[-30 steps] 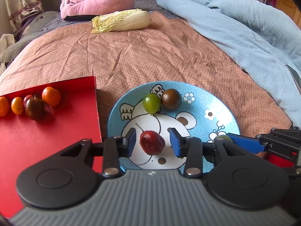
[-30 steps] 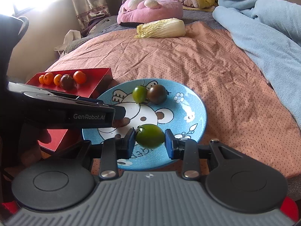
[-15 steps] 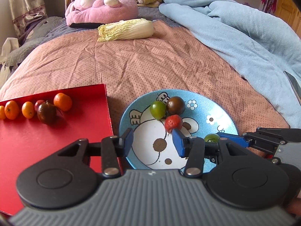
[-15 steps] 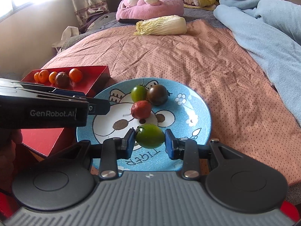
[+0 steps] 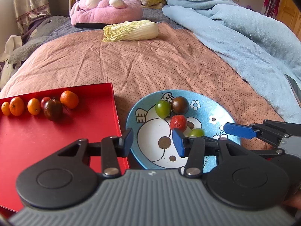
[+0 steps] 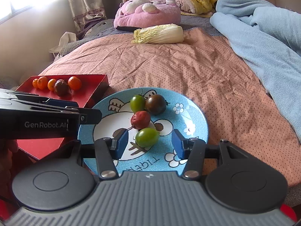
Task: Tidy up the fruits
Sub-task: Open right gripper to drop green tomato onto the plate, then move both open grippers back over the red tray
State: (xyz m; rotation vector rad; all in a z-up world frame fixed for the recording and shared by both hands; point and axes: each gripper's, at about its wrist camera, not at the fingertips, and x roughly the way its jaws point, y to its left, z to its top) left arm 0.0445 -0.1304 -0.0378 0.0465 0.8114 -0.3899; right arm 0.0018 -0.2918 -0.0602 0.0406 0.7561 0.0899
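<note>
Your left gripper (image 5: 153, 141) and right gripper (image 6: 149, 143) both gape, empty | four tomatoes (image 6: 147, 137) sit clustered on the blue plate (image 6: 195, 113), more fruit on the red tray (image 5: 37, 131) | likely light, smooth, squashable: pinch across the middle, gently | nearest green one is half hidden in your left view.

"GenRobot.AI" in white on the black left gripper (image 6: 88, 115) body; "TIGER", upside down, on the blue cartoon-bear plate (image 6: 197, 116) near rim.
</note>
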